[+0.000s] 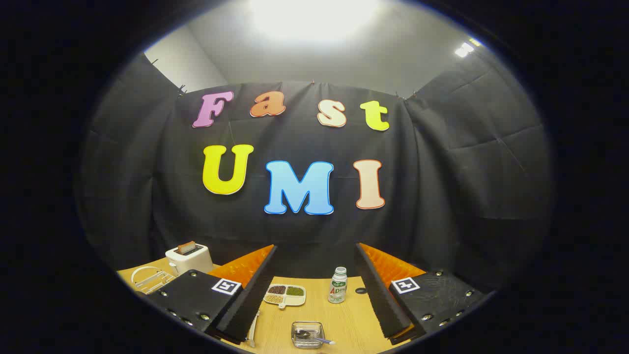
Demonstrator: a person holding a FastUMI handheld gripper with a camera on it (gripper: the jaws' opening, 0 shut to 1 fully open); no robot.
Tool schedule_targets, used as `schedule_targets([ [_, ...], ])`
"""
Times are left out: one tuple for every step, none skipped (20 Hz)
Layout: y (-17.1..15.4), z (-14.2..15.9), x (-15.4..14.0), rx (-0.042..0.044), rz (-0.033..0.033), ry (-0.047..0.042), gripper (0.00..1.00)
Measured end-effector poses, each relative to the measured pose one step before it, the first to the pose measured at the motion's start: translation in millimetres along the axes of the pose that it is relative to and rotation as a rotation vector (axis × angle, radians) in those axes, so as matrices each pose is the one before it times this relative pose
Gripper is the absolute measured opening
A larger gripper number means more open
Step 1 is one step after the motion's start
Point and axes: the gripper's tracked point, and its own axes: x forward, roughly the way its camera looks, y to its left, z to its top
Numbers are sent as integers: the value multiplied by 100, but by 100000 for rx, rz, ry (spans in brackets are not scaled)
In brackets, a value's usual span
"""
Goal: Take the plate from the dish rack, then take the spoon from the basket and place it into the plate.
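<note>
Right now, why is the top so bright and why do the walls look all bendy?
In the gripper view, a ceiling light glares to pure white, washing out detail there; the fisheye lens bows the booth's wall into curves; the table is evenly lit, so the bottle and divided dish look sharp between the open claw's fingers.

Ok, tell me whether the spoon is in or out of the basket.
In. The spoon lies inside the basket on the table, between the open tongs, which hold nothing.
</note>
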Motion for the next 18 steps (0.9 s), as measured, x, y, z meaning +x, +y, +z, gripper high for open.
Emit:
schedule_targets([
  [319, 116, 79, 886, -115, -250, 96],
  [333, 142, -123, 732, 29, 109, 96],
  [189, -56, -77, 368, 40, -114, 96],
  [145, 125, -55, -10, -235, -16, 96],
  [-46, -59, -70, -194, -737, 235, 96],
  [88, 25, -109, 307, -441, 378, 96],
  [219, 79, -134, 944, -40, 251, 96],
  [293, 95, -46, 977, 68, 190, 96],
  [156, -19, 30, 710, -356, 217, 96],
  [-78, 74, 42, 323, -934, 140, 96],
  [472, 128, 44, 337, 749, -421, 96],
  [341, 83, 149, -338, -119, 91, 96],
  [1, -141, 72, -606, -231, 170, 96],
  [322, 55, 110, -208, -423, 223, 96],
  [426, 28, 14, 343, 129, 161, 96],
  [789, 147, 37, 646, 892, 145, 96],
  [792, -35, 83, 283, 1117, 518, 96],
  [585, 28, 140, -379, 274, 643, 96],
])
